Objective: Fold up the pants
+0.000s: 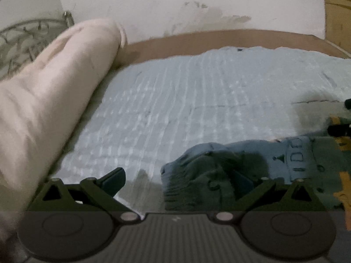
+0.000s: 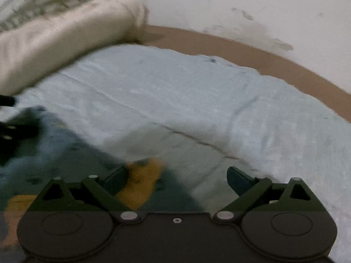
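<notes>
In our left wrist view, the left gripper [image 1: 178,180] has its fingers [image 1: 114,178] spread wide, pinching nothing. The pants [image 1: 219,175], grey-blue with yellow-orange patches, lie crumpled on the bed's pale blue sheet [image 1: 175,100]; their bunched edge sits between the fingers toward the right one, which is partly lost against the dark cloth, and the rest spreads off beyond that right finger. We cannot tell whether the finger touches the fabric. Far off past the left finger lies a rolled cream blanket [image 1: 54,83], with a metal headboard [image 1: 26,39] behind it.

In our right wrist view, the right gripper [image 2: 177,180] also has its fingers [image 2: 238,179] wide apart and empty. The pants [image 2: 65,153] lie beyond and around the left finger, a yellow-orange patch [image 2: 142,179] just beside it; the picture is blurred here. Ahead of the right finger is bare sheet [image 2: 197,92]. A brown bed frame [image 2: 263,59] edges the mattress under a white wall [image 2: 241,4].
</notes>
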Motion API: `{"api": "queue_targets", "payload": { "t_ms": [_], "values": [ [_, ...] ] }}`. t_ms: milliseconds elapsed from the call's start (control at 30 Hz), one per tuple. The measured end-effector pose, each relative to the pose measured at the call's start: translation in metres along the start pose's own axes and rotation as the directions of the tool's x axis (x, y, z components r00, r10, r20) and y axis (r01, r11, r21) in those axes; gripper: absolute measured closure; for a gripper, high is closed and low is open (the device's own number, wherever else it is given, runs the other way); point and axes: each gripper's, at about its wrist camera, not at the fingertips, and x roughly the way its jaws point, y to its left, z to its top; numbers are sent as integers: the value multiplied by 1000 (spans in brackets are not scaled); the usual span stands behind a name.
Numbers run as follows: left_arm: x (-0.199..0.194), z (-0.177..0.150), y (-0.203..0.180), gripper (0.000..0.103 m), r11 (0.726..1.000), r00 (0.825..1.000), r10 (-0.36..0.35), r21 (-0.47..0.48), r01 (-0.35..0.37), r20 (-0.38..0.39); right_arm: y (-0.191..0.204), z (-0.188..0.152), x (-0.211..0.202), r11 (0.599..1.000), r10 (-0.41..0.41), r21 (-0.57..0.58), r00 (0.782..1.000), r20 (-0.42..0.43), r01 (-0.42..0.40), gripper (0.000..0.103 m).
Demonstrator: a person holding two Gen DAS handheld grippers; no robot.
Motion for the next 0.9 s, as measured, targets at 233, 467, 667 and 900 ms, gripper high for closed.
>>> {"api": "queue_targets", "payload": {
  "t_ms": [233, 467, 667, 900],
  "values": [
    [-20, -1, 3, 1, 999, 998, 20, -48, -17, 52, -34, -8, -15, 976, -191, 117, 981, 32, 186, 12],
    [-72, -8, -46, 0, 997, 985, -64, 47, 57, 157, 2, -60, -97, 992, -119, 64, 987, 108, 112, 5],
    [-83, -19, -100, 0, 981, 982, -135, 156, 113, 132, 5, -113, -132, 971, -235, -30, 971, 56, 236, 2],
    [-89, -25, -136, 0, 984, 988, -118, 145, 103, 96, -85, -147, -168, 861, -495, 130, 869, 3, 491, 1]
  ]
}}
